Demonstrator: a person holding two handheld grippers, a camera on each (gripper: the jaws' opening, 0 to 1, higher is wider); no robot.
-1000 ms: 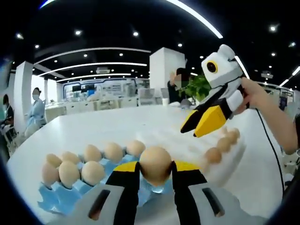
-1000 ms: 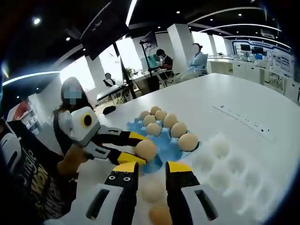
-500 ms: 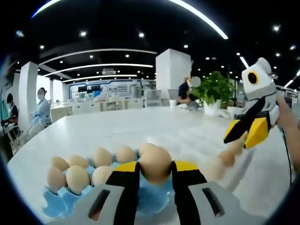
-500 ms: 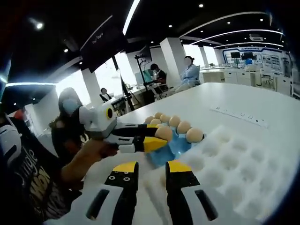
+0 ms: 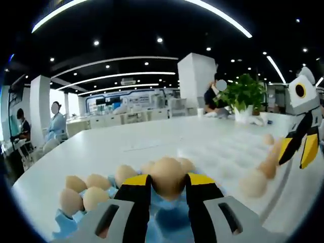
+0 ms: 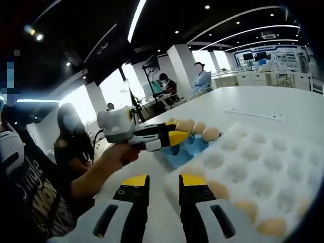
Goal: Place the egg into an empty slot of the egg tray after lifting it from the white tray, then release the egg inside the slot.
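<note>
Here, smooth oval egg [image 5: 167, 176] over dimpled blue egg tray [image 5: 167, 223].

Blue tray [image 5: 167, 223]: near slots hidden behind left gripper [image 5: 168, 188] and its egg [image 5: 167, 176]; white tray [image 6: 263, 157]: cut off by right view's edge; its nearest eggs [image 6: 273, 226]: blurred

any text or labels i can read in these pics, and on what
"Single", or close to it: large pale letters on the person's dark sleeve, cut off and partly blurred.
Hanging dark sign: a pale mark, too small to read.
Lit blue wall panels: lettering too blurred to read.
</note>
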